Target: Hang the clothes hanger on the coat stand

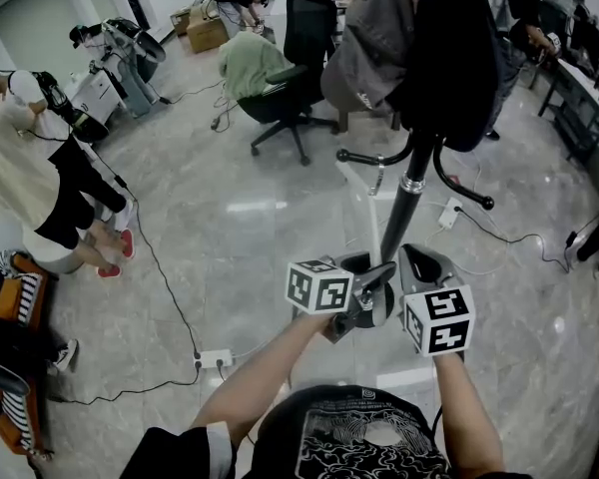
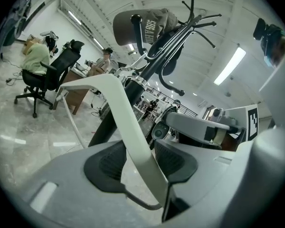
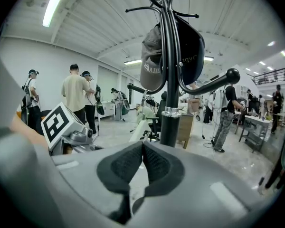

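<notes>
**A:** Left gripper (image 1: 371, 289) is low, just left of the coat stand (image 1: 403, 208) pole. Its fingers are clamped on the white hanger (image 2: 118, 109) down by the neck. The wire hook curls out below the fingers, and one hanger arm rises toward the stand.

**B:** Which step?

**A:** Approach, by my reading. The hanger is gripped and close to the stand, but I see it resting on no arm of it. Not hung yet.

**B:** Free spots?

**A:** A bare knobbed arm (image 1: 351, 156) sticks out left of the pole, lower than the load. Higher up, a grey cap (image 1: 374, 38) and a dark garment (image 1: 454, 48) crowd the stand.

**B:** Next move?

**A:** Likely lift the hanger, turn the hook's opening toward that bare arm, lower it over and let go. A snag on the hung things is possible if it goes high.

**B:** Right side?

**A:** Right gripper (image 1: 426, 267) is just right of the pole, fingers closed together with nothing between them. It could steady the hanger.

**B:** Unclear?

**A:**
- The stand's top is covered from the head view.
- Only part of the hook shows, so I cannot tell which way it faces.
- The hanger's far end is hard to make out.
</notes>
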Demonstrator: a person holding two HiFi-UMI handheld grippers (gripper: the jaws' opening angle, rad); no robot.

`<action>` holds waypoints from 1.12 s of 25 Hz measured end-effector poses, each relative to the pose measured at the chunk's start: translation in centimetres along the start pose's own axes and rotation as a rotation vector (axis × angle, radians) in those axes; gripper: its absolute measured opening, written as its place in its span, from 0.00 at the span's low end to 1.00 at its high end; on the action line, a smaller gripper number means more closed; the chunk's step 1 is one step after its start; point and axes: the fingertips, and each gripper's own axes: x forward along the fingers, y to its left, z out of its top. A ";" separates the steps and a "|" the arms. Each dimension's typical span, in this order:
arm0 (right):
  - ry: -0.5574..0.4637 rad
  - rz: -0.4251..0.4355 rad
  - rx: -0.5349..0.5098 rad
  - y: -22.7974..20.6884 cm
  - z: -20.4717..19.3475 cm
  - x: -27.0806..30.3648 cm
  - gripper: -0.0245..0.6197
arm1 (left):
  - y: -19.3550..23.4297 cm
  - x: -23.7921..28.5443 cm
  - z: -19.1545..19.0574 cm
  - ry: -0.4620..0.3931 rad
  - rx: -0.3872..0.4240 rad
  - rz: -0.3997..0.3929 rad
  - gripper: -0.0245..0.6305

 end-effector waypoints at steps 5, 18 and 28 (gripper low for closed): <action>-0.005 0.008 0.005 0.7 -0.6 -0.6 0.04 | 0.4 -1.1 -0.3 -0.029 0.002 0.056 0.41; -0.008 0.055 0.030 3.0 -1.4 -2.2 0.04 | -0.7 -4.7 0.1 -0.086 0.045 0.167 0.44; 0.032 0.081 0.061 2.9 -2.1 -4.2 0.04 | -4.4 -6.1 1.9 -0.160 0.106 0.221 0.43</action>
